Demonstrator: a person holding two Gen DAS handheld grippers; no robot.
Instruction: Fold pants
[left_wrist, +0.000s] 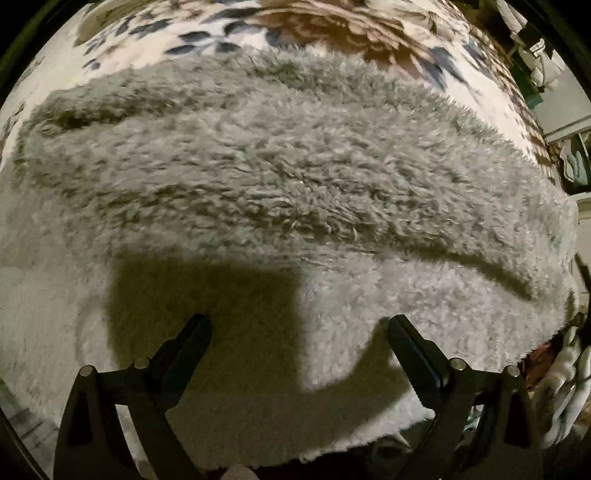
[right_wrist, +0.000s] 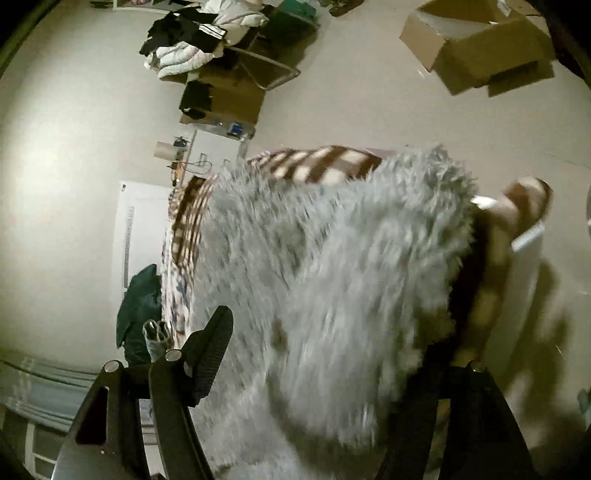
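Note:
The pants are grey, fluffy fleece, lying folded in layers on a patterned blanket. My left gripper is open just above the near part of the pants, its shadow falling on the fleece; nothing is between its fingers. In the right wrist view the same grey fleece fills the middle, blurred. My right gripper has its left finger in view; the right finger is hidden behind the fleece. The jaws stand wide apart with fleece lying between them.
A brown and white checked blanket lies under the pants. A cardboard box, a pile of clothes and a dark green bag sit on the pale floor. Shelves with objects stand at the right.

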